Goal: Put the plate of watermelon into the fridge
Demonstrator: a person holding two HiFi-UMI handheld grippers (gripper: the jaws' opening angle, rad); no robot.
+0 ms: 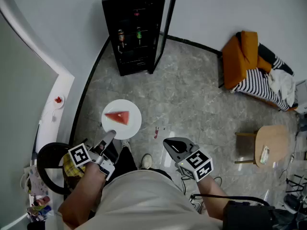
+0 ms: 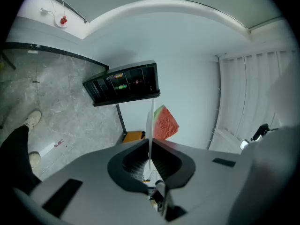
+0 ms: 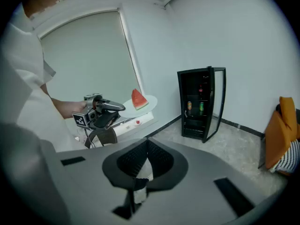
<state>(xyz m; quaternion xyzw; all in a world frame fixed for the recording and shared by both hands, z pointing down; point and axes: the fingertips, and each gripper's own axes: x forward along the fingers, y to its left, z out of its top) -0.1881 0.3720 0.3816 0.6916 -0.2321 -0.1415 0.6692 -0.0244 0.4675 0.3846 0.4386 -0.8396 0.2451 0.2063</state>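
Head view first: my left gripper (image 1: 110, 137) is clamped on the near rim of the round white plate (image 1: 130, 110). The red watermelon wedge with its green rind (image 1: 118, 117) sits around the middle of the plate. The plate is held out roughly level above the grey marble-look floor (image 1: 192, 95), just past the person's shoes. It's well apart from the small black fridge (image 1: 130, 56) standing against the wall ahead. The fridge's glass door (image 1: 166, 18) is swung open on its right side, and I can make out a couple of drink cans (image 1: 121, 35) on a shelf inside.

The left gripper view shows the plate edge-on, running straight into the jaws with the pads pressed on it from both sides. The wedge pokes out on the right face of the plate.

My right gripper (image 1: 172, 145) hangs to the right of the plate, not touching it, angled down at the floor. In the right gripper view its jaws are closed together with nothing between them.

Off to the right there's an orange cushion (image 1: 242, 56) on a striped seat, and nearer, a round light-wood side table (image 1: 271, 144).
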